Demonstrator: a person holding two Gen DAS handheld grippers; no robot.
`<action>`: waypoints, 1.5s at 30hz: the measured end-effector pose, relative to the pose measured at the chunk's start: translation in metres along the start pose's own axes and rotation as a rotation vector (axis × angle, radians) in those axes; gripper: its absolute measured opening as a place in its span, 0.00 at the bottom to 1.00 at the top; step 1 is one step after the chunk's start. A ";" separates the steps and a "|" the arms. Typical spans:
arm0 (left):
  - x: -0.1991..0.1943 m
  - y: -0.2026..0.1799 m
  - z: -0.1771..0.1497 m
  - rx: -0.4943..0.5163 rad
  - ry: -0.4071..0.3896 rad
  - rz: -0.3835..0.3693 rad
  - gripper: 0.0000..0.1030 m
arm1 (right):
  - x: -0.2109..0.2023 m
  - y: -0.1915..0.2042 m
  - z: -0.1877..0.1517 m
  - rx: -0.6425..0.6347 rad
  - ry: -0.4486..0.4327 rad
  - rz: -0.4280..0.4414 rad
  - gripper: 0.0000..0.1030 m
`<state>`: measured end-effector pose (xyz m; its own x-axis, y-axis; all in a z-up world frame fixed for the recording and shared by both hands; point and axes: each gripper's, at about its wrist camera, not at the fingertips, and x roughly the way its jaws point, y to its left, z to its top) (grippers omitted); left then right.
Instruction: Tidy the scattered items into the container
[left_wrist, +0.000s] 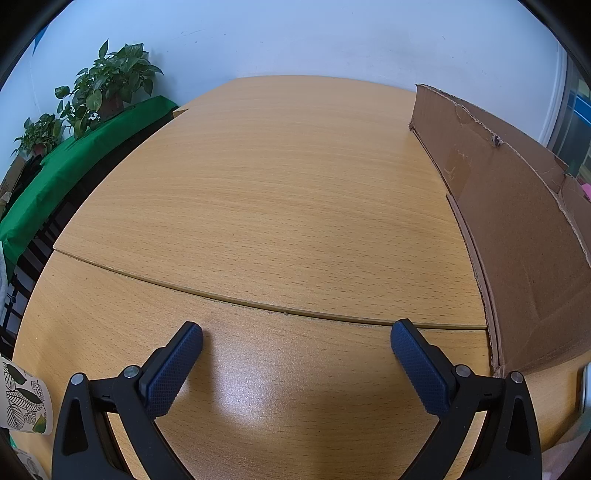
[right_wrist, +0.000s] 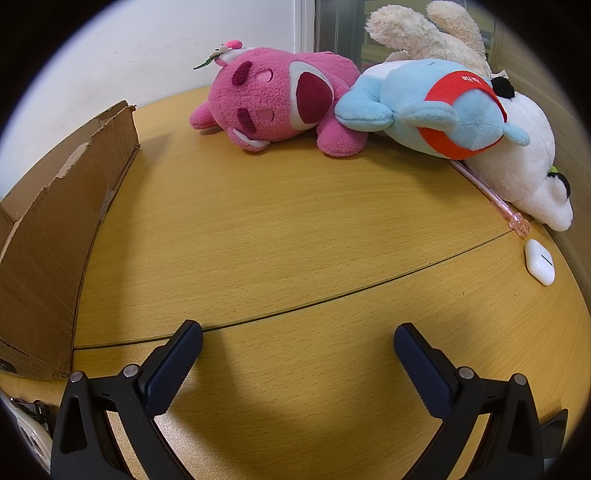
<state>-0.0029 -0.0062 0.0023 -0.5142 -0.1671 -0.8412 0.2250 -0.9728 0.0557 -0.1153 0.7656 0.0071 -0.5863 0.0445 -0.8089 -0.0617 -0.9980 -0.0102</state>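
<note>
In the left wrist view the left gripper (left_wrist: 296, 338) hangs low over bare wooden surface (left_wrist: 280, 192) with its jaws spread wide and nothing between them. The cardboard box (left_wrist: 517, 236) stands at three o'clock, its torn wall rising just beside the right fingertip; its inside is hidden from here. A leaf-printed cup (left_wrist: 24, 398) sits at eight o'clock, and potted plants (left_wrist: 107, 85) on a green cloth at ten o'clock.

In the right wrist view the box (right_wrist: 55, 236) is at nine o'clock. The right gripper (right_wrist: 298, 339) is likewise spread wide and empty, well short of the toys. At twelve o'clock lies the pink plush (right_wrist: 273, 99) on its side, touching the blue plush (right_wrist: 436, 110) at one o'clock, which leans on a white plush (right_wrist: 524, 158) at two o'clock; a cream plush (right_wrist: 424, 33) sits behind them. A pink pen (right_wrist: 491, 192) runs out from under the blue toy, and a white earbud case (right_wrist: 540, 261) rests near it at three o'clock.

The step in hand looks like the first pick, probably with the right gripper. The pink plush seems the best start: it is nearest the box and has open surface in front. Approaching toward twelve o'clock and closing across a limb or the narrower body, rather than the broad head, should give a firm hold in soft fabric. Lifting clear before swinging toward nine o'clock should avoid dragging the blue plush along or catching the box's ragged rim.
</note>
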 end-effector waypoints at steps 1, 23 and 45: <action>0.000 0.000 0.000 0.000 0.000 -0.001 1.00 | 0.000 0.000 0.000 0.000 0.000 0.000 1.00; -0.019 -0.009 -0.017 0.009 0.041 -0.019 0.99 | -0.040 -0.005 -0.004 0.093 0.014 0.060 1.00; -0.073 -0.107 0.016 0.109 0.087 -0.245 1.00 | -0.085 0.185 0.010 -0.356 0.143 0.320 0.99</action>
<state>-0.0024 0.1076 0.0659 -0.4683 0.0851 -0.8794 0.0100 -0.9948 -0.1016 -0.0849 0.5774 0.0794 -0.4124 -0.2480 -0.8766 0.3975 -0.9148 0.0718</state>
